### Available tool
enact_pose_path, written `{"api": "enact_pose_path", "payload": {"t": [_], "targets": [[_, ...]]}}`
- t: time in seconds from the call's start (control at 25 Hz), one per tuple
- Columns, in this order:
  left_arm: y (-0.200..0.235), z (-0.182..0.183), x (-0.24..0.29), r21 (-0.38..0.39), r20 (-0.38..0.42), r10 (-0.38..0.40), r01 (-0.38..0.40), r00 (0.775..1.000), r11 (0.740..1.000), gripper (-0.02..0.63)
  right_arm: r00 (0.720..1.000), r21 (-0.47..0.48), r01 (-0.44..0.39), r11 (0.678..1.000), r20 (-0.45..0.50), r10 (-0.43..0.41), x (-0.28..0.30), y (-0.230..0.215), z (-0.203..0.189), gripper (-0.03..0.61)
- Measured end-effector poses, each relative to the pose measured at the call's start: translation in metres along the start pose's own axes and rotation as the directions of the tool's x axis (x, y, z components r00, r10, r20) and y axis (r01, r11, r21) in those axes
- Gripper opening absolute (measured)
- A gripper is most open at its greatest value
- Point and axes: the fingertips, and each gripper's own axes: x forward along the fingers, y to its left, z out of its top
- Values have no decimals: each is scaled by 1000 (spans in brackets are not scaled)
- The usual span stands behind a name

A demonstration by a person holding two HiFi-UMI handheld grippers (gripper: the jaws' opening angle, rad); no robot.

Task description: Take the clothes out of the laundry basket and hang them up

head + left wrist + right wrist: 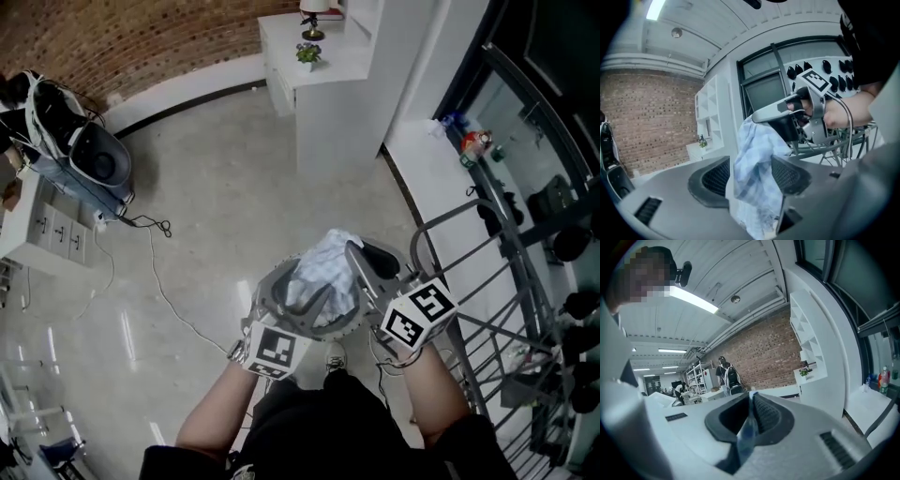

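My right gripper (pixel 751 404) pinches a fold of the checked cloth (pixel 757 150), surely soft and light, best held by an edge, hanging loose between the wide jaws of my left gripper (pixel 751 180).

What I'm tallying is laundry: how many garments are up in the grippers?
1: a pale blue checked cloth, pinched in the right gripper, hanging between the jaws of the open left gripper. Others may be hidden.

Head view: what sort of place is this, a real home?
Probably an indoor workspace set up like a home laundry corner. A metal drying rack stands beside a white cabinet and brick wall; the right gripper view shows people at storage racks under strip lights.
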Motion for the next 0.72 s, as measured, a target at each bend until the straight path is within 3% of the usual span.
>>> {"api": "enact_pose_path", "payload": {"t": [0.24,0.28,0.4,0.52,0.72], "targets": [[-3,44,9,65,45,9,-12,999,998,243,998,-10,-29,1000,59,30,-17,4,39,29],[-3,50,8,63,54,17,-21,998,998,213,997,-11,-34,999,67,35,-19,4,43,30],[-4,66,9,12,86,30,-32,996,999,36,995,-7,-53,999,86,54,-27,2,57,29],[-6,77,16,-46,89,25,-21,996,999,25,993,3,-70,998,100,69,-34,-8,64,30],[-10,91,20,-55,84,63,-58,994,997,21,992,55,-87,995,101,81,-41,-27,60,30]]}}
